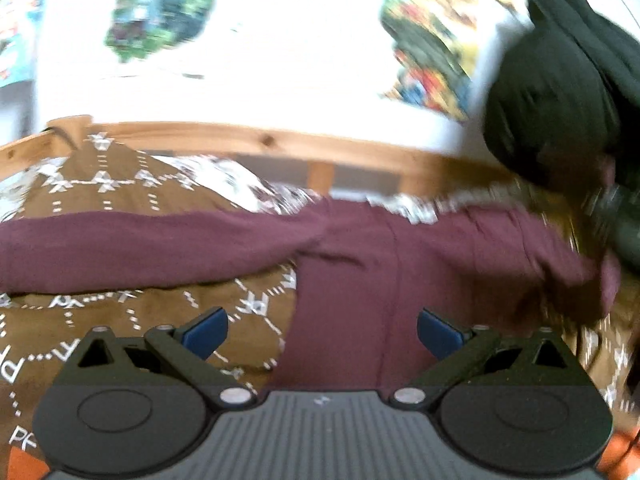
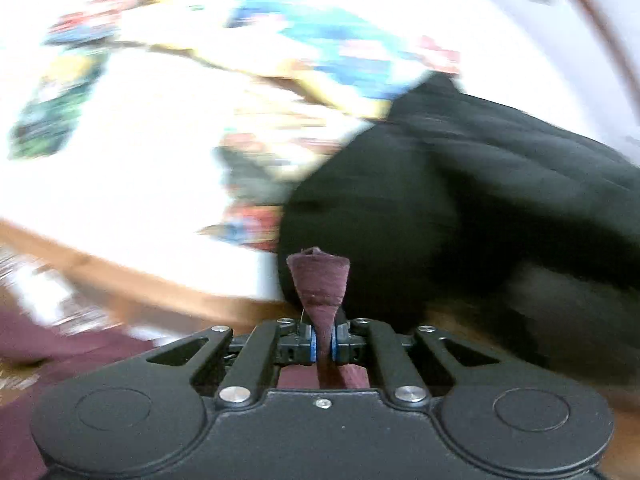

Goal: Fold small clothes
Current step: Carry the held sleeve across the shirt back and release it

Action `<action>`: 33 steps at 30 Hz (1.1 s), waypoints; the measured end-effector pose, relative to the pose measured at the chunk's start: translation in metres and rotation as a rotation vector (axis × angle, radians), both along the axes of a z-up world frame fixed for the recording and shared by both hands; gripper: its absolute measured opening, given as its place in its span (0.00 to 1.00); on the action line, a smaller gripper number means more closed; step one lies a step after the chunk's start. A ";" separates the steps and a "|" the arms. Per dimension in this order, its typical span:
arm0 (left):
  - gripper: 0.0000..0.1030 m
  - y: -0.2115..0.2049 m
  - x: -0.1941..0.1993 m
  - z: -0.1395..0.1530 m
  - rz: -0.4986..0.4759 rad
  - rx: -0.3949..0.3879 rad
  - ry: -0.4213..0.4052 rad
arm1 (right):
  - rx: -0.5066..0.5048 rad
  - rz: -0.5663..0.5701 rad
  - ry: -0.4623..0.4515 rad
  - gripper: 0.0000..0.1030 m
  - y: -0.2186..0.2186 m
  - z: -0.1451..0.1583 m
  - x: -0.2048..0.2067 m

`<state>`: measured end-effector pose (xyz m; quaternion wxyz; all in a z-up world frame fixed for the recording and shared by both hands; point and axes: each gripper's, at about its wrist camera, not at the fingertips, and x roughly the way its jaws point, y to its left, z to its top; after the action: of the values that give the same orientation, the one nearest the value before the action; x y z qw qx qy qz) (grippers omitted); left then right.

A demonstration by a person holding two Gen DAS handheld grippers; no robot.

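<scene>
A maroon garment (image 1: 352,264) lies spread on a brown patterned bedspread (image 1: 120,332), one long sleeve stretched to the left. My left gripper (image 1: 322,332) is open and empty, hovering just above the garment's lower part. My right gripper (image 2: 324,344) is shut on a pinched tip of the maroon garment (image 2: 320,280), which sticks up between the blue pads. In the left wrist view the right gripper (image 1: 616,232) shows blurred at the garment's right end.
A wooden bed frame (image 1: 248,140) runs behind the bedspread. A white wall with colourful posters (image 1: 432,40) is beyond. A dark sleeved arm (image 2: 480,208) fills the right side of the right wrist view.
</scene>
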<state>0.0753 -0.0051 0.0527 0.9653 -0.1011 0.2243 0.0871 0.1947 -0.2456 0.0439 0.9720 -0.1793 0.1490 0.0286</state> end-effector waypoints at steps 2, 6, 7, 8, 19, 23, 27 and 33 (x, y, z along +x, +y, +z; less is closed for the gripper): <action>0.99 0.010 -0.005 0.003 0.042 -0.029 -0.042 | -0.016 0.126 0.059 0.06 0.024 -0.011 -0.001; 0.99 0.022 -0.009 0.005 0.091 -0.047 -0.074 | -0.037 0.329 0.193 0.06 0.066 -0.032 -0.024; 0.99 0.024 -0.009 0.004 0.097 -0.047 -0.076 | -0.045 0.372 0.228 0.06 0.075 -0.038 -0.029; 0.99 0.025 -0.008 0.003 0.100 -0.048 -0.071 | -0.055 0.408 0.260 0.06 0.083 -0.045 -0.034; 0.99 0.019 0.002 -0.010 0.091 -0.037 0.011 | -0.055 0.607 0.529 0.61 0.101 -0.074 -0.083; 0.99 0.013 0.012 -0.018 0.083 -0.028 0.065 | -0.011 0.623 0.570 0.84 0.076 -0.061 -0.093; 0.99 0.002 0.026 -0.032 0.042 -0.024 0.150 | 0.032 0.518 0.554 0.92 0.045 -0.051 -0.086; 1.00 -0.023 0.045 -0.055 -0.048 0.008 0.275 | 0.118 0.151 0.486 0.92 -0.018 -0.051 -0.043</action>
<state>0.1206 -0.0280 -0.0023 0.9277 -0.0792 0.3564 0.0780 0.1522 -0.2638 -0.0074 0.9115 -0.1208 0.3626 0.1521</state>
